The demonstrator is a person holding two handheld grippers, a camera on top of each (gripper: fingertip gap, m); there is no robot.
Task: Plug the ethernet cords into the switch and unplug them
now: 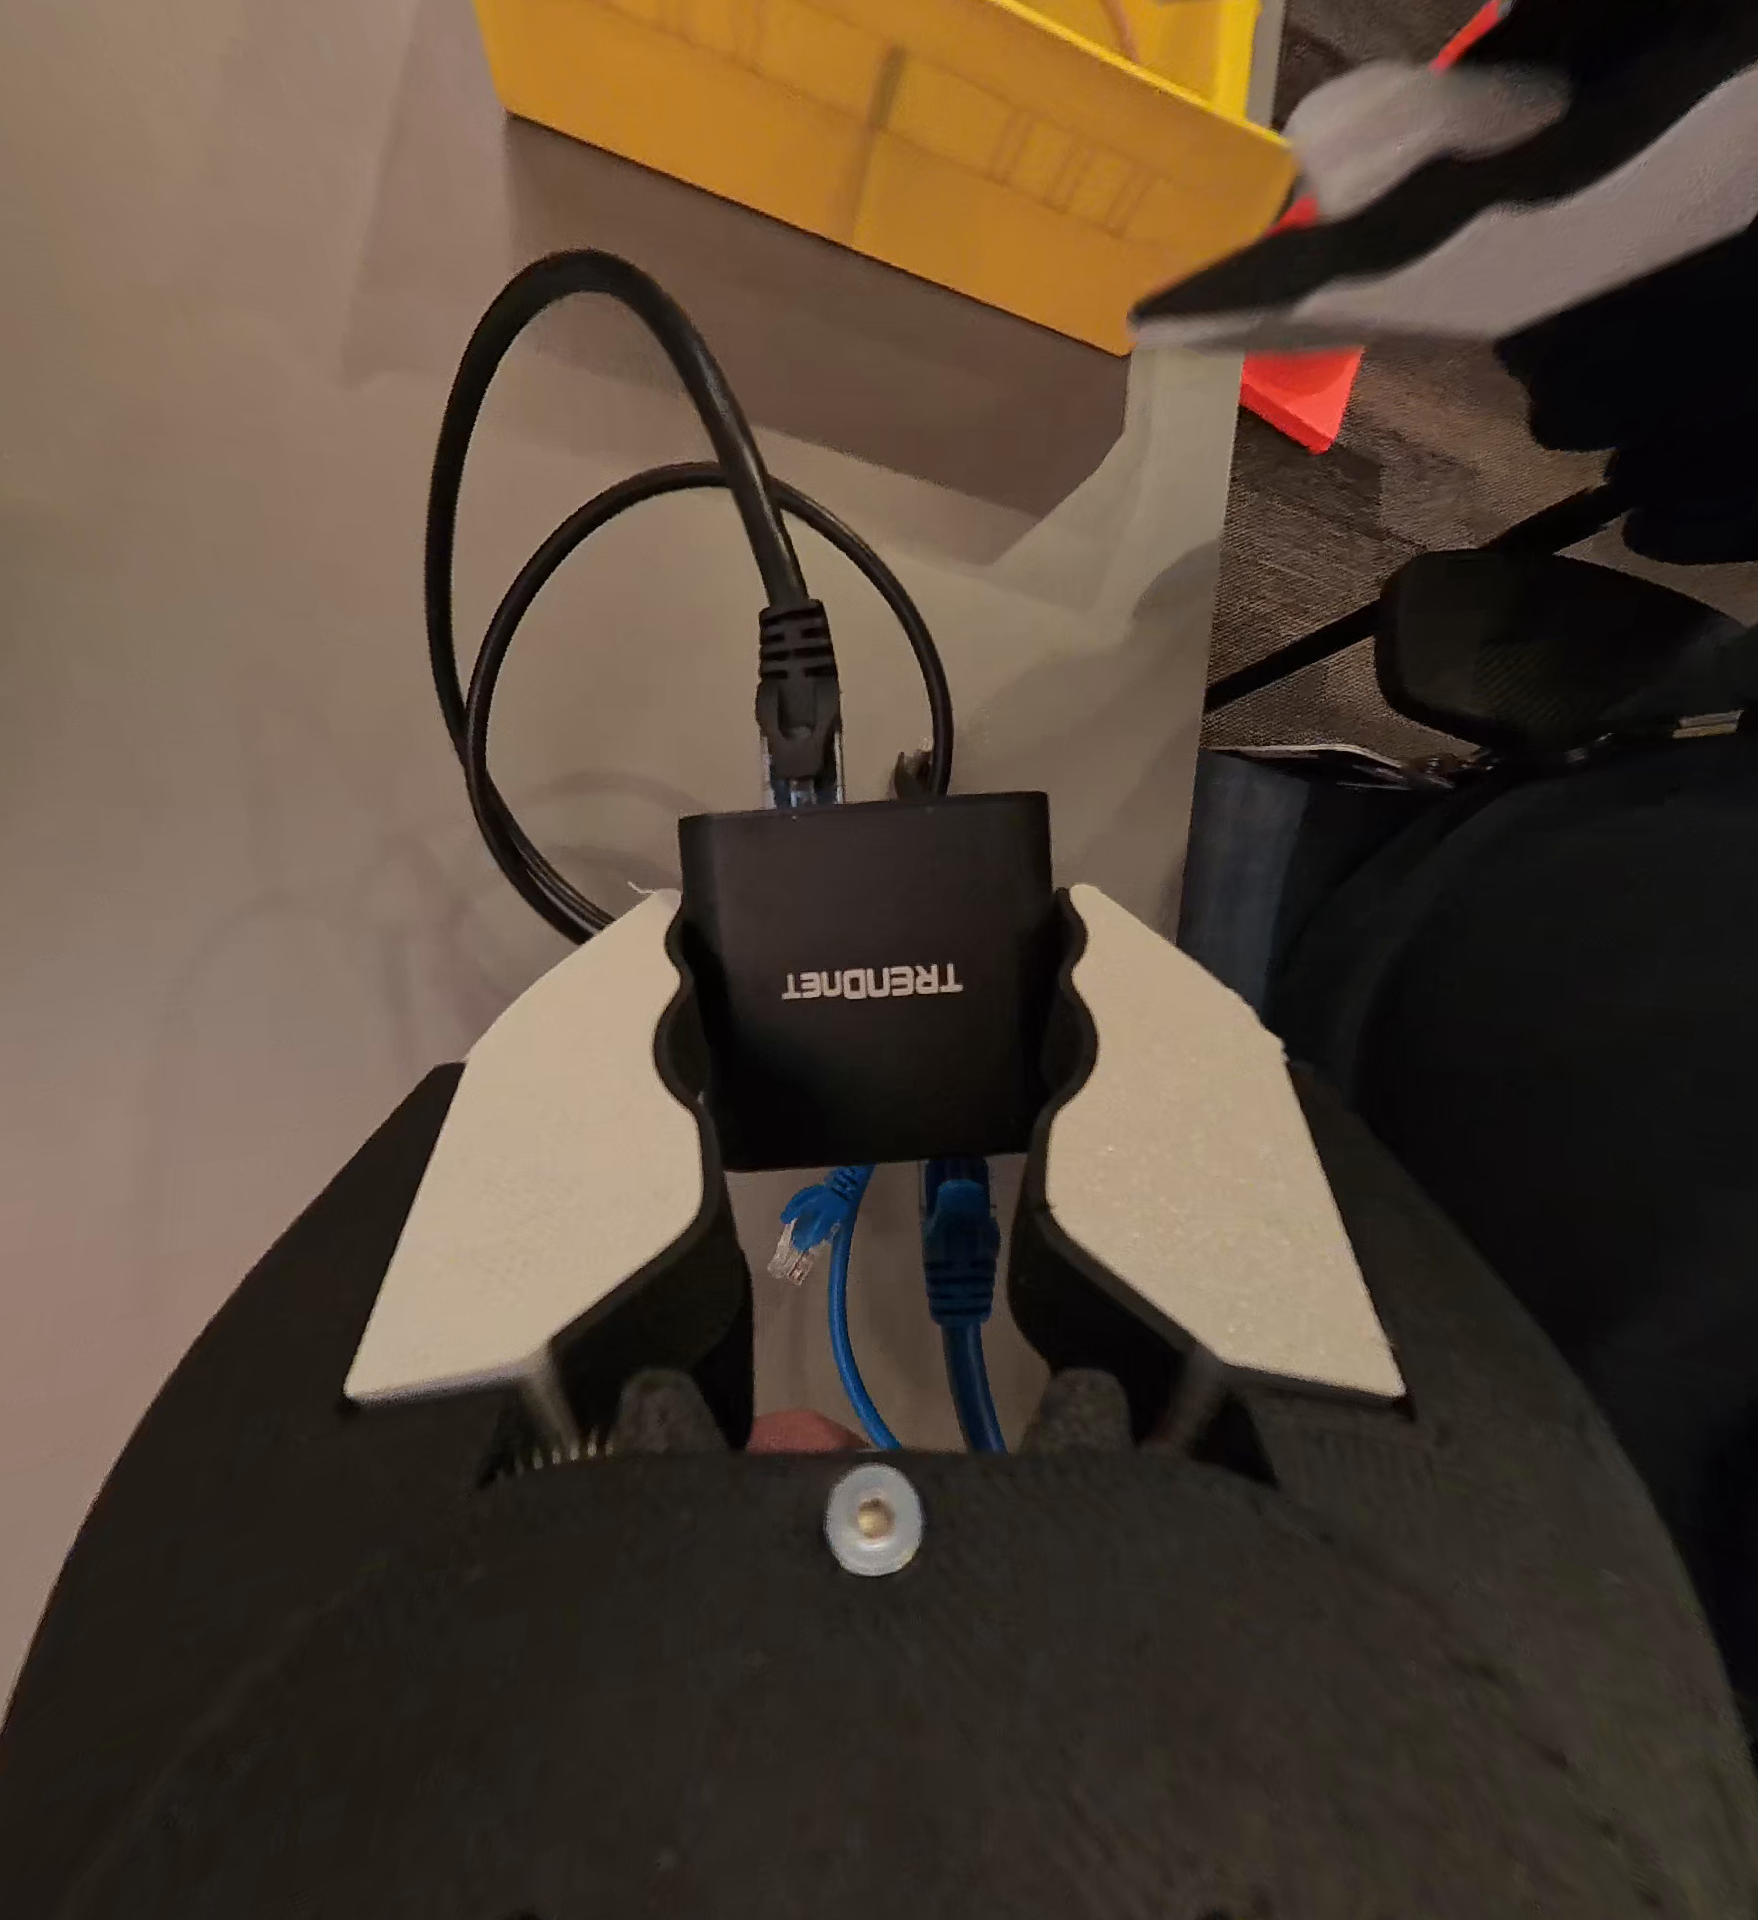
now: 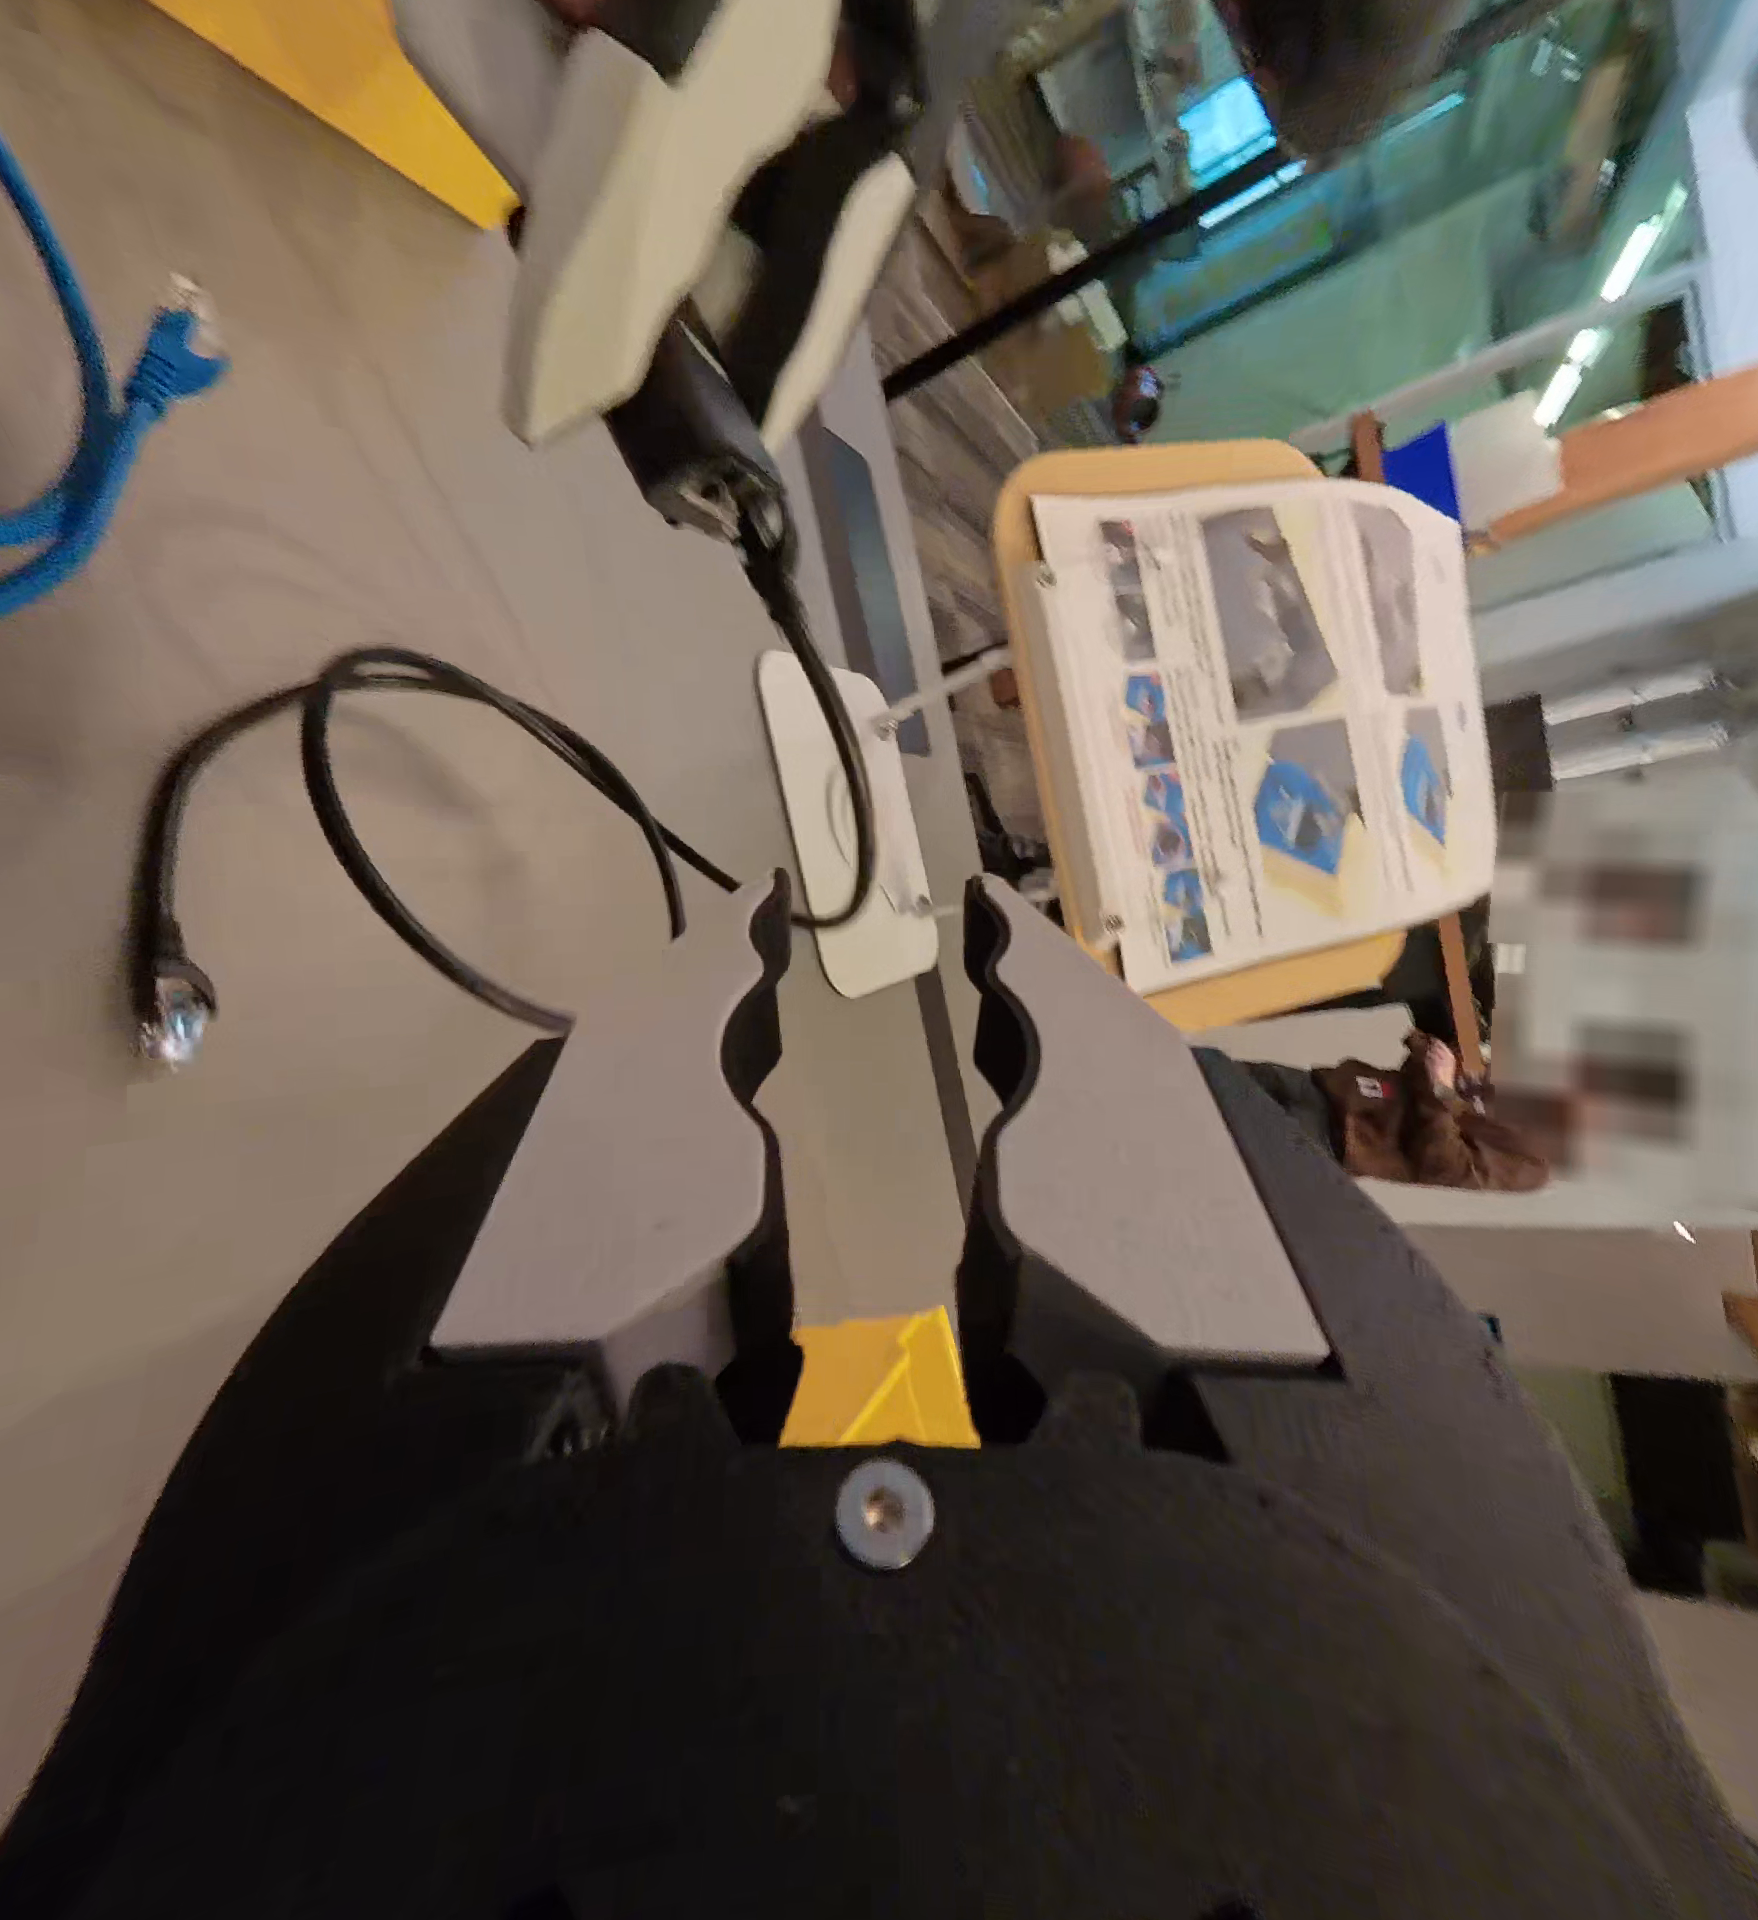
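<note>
My left gripper (image 1: 870, 899) is shut on the black switch (image 1: 864, 987) and holds it by its sides above the grey table. A black ethernet cord's plug (image 1: 797, 686) sits in the switch's far face, and the cord loops on the table behind. Two blue cord plugs, one light (image 1: 802, 1236) and one dark (image 1: 958, 1247), lie loose under the switch. In the right wrist view my right gripper (image 2: 880, 883) is open and empty, low over the table, below the left gripper (image 2: 688, 239) and the switch (image 2: 698, 436). The black cord's free plug (image 2: 168, 997) lies to the left. A blue plug (image 2: 168, 353) lies further up.
A yellow bin (image 1: 854, 125) stands at the back of the table. A white flat pad (image 2: 844, 821) lies by the table's edge (image 1: 1207, 623). Beyond the edge are a black chair (image 1: 1529, 1039) and a wooden chair holding printed sheets (image 2: 1249, 727). My right gripper shows blurred in the left wrist view (image 1: 1374, 208). My right fingertips sit around 11 cm from my left ones.
</note>
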